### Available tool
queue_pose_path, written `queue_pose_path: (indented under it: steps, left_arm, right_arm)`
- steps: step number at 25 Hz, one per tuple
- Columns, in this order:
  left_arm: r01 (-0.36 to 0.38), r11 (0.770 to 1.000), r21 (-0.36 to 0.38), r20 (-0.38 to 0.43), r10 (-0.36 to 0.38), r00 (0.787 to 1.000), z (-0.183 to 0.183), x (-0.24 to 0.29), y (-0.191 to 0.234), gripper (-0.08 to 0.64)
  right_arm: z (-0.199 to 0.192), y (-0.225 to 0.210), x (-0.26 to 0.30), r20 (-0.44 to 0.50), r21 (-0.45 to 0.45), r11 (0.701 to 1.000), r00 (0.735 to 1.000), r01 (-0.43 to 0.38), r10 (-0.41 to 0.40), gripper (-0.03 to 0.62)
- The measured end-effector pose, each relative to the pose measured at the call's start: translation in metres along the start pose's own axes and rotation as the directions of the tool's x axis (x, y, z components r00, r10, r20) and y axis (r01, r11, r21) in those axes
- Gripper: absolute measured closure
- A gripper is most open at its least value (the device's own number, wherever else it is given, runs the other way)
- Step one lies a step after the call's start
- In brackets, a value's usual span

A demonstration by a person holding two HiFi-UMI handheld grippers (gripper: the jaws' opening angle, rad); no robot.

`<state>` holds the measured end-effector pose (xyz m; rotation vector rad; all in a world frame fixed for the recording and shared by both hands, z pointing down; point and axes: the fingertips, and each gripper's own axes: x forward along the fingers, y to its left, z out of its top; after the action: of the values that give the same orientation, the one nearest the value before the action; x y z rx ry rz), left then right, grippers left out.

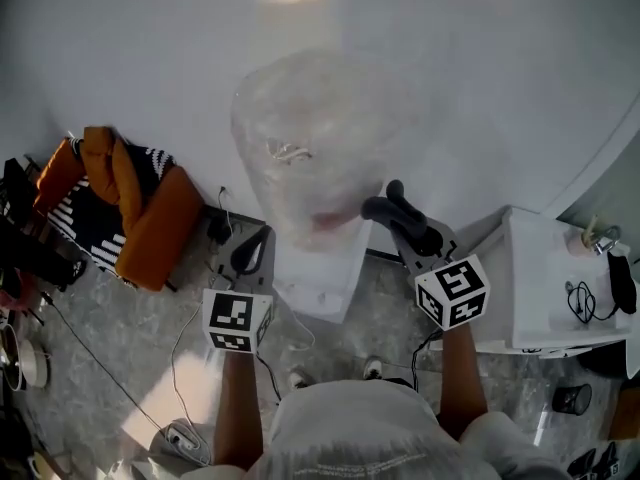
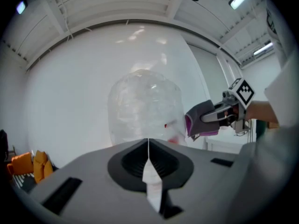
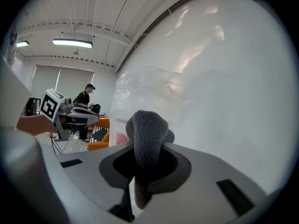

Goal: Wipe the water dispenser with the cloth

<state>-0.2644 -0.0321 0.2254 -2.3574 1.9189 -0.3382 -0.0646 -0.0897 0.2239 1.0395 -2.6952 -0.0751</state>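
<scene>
The dispenser (image 1: 322, 280) stands against a white wall (image 1: 480, 78), its white body below and a big clear bottle (image 1: 305, 143) on top. The bottle looks to be wrapped in crinkled plastic film, though the glare makes that hard to confirm.

The right gripper (image 1: 418, 236) reaches in from the right with its jaws clamped on a grey cloth (image 3: 148, 134). The cloth bulges out above the jaws in a thick fold, and from the left gripper view a purple edge shows on it. It sits at the bottle's lower right side, just beside the plastic and perhaps touching it.

The left gripper (image 2: 148, 154) is held lower, in front of the dispenser's left side and apart from it. Its jaws are closed together with nothing between them.

An orange seat (image 1: 150, 218) with a striped cover stands left of the dispenser, and a white table (image 1: 535, 288) stands to its right. In the right gripper view, a person (image 3: 86, 99) sits far off in the room.
</scene>
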Motion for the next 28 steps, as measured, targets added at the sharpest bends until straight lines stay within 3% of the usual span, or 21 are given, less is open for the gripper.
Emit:
queue_pose_path:
  steps: [10, 19, 28]
  left_arm:
    - [0.046, 0.997, 0.065, 0.026, -0.048, 0.998, 0.031, -0.010, -0.013, 0.541]
    - [0.058, 0.997, 0.050, 0.016, -0.059, 0.998, 0.028, -0.012, -0.020, 0.541]
    - [0.079, 0.992, 0.099, -0.007, -0.079, 0.997, 0.020, -0.003, -0.026, 0.541]
  right_arm:
    - [0.017, 0.015, -0.009, 0.011, -0.035, 0.999, 0.999, -0.029, 0.030, 0.538]
    - [0.024, 0.023, -0.011, 0.035, -0.027, 0.996, 0.995, -0.088, 0.089, 0.538]
    - [0.016, 0.019, -0.005, 0.027, -0.013, 0.997, 0.997, -0.073, 0.073, 0.538]
